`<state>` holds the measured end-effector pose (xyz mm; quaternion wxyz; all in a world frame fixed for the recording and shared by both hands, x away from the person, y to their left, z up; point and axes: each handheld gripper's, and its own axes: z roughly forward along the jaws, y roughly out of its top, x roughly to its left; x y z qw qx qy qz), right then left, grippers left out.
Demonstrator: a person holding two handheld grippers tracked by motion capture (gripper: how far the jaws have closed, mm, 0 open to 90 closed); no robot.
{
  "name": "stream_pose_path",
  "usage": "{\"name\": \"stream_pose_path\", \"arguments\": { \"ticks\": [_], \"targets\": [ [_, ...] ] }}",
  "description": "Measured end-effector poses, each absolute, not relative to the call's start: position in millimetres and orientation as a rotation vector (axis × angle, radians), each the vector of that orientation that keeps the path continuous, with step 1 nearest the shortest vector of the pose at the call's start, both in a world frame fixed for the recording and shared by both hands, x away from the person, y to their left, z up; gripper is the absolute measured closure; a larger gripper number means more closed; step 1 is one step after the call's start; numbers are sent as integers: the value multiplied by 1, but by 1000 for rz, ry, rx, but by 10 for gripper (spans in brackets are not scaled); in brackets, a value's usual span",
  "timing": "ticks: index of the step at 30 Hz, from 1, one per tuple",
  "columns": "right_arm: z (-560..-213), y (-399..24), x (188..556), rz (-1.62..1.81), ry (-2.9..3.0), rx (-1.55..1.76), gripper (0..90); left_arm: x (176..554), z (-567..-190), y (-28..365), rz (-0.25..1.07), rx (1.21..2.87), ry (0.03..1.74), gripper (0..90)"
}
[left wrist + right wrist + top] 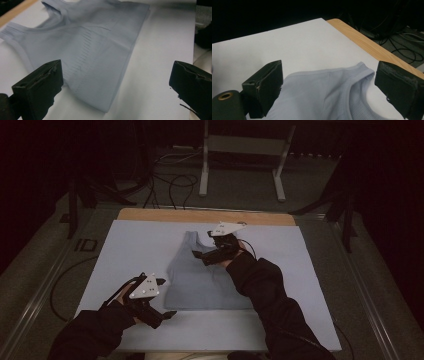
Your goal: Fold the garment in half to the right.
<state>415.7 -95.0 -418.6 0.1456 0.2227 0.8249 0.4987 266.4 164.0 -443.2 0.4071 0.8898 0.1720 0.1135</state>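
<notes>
We see the table (125, 245), wood edge at the top of the high view, covered by a pale sheet (310, 285) across mid-frame. Nothing here acts as a container; the sheet just carries one item. A light blue tank top (192, 280) lies flat at frame centre, straps toward the top, hem toward the bottom. Our right gripper (199, 256) sits over the top's upper right, by the shoulder strap; its own view shows both jaws wide apart, strap and neckline between them, nothing clamped. Our left gripper (170, 314) is at lower left, just off the hem's left corner; jaws spread wide, the top's corner lying ahead between them, nothing gripped.
</notes>
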Motion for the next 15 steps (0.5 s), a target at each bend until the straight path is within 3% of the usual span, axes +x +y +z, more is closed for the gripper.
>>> {"name": "stream_pose_path", "arguments": {
  "ticks": [15],
  "targets": [
    [-435, -56, 462, 1378, 2444, 671, 83, 270, -469, 159, 230, 2336, 420, 12]
  ]
}}
